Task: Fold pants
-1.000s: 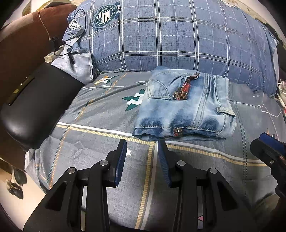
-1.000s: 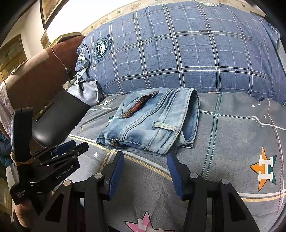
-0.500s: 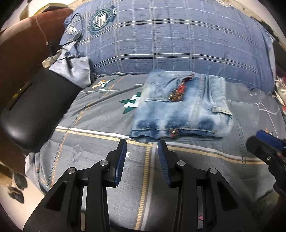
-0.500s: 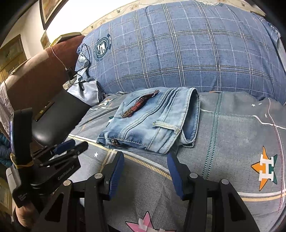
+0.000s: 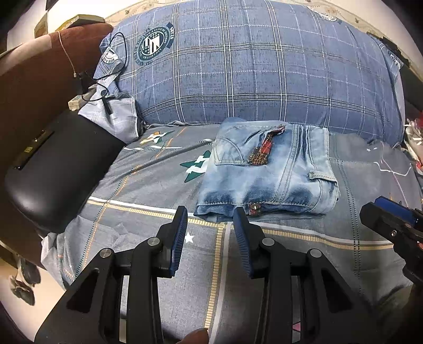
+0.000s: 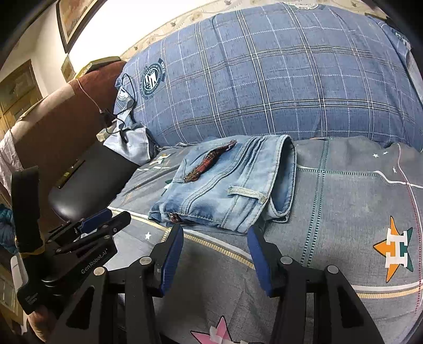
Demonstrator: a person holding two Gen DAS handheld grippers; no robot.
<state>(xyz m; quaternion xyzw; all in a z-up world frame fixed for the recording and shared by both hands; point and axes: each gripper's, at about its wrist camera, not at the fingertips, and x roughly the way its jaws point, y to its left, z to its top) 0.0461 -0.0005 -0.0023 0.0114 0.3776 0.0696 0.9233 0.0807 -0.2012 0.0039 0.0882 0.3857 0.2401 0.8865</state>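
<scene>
A bedroom in a home. A bed covered by a grey bedsheet point(image 5: 148, 185) printed with stars, stripes and sports-style logos fills most of both views. At its head lies a large blue plaid pillow point(image 5: 251, 74) with a round crest emblem, and beside it a smaller pale blue pillow point(image 5: 116, 119) with a thin black cable point(image 5: 116, 66) trailing over it. A brown padded headboard point(image 5: 39, 87) curves along the left, with a black cushioned seat point(image 5: 53, 169) just beside the mattress edge. In the right wrist view, a framed picture point(image 6: 76, 18) hangs on the pale wall above, and wooden cabinet doors point(image 6: 18, 95) show at far left.
</scene>
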